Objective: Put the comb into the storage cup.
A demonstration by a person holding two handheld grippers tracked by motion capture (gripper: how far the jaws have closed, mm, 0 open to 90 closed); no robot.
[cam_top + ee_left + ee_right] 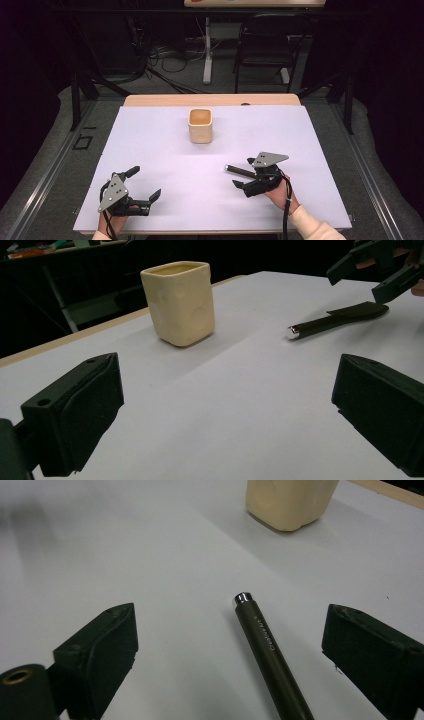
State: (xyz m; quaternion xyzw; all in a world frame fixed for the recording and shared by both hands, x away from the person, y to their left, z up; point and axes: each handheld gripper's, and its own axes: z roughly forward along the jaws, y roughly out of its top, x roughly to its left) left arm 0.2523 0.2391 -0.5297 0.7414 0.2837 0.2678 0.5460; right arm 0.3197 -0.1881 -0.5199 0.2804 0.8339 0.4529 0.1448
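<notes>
On the white worktop [165, 150], a dark cylindrical pen with a silver tip [267, 650] lies untouched between the right gripper's [235, 176] released jaws, near a cream square ceramic cup [200, 125], while the left gripper [146, 184] rests released too.

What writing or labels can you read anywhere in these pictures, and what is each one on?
One small line of pale print runs along the dark pen lying on the white table, seen between the right gripper's open jaws; it is too small and blurred to read for certain.
The cream cup: no writing visible.
No other text is readable in the high view or the left gripper view.
</notes>
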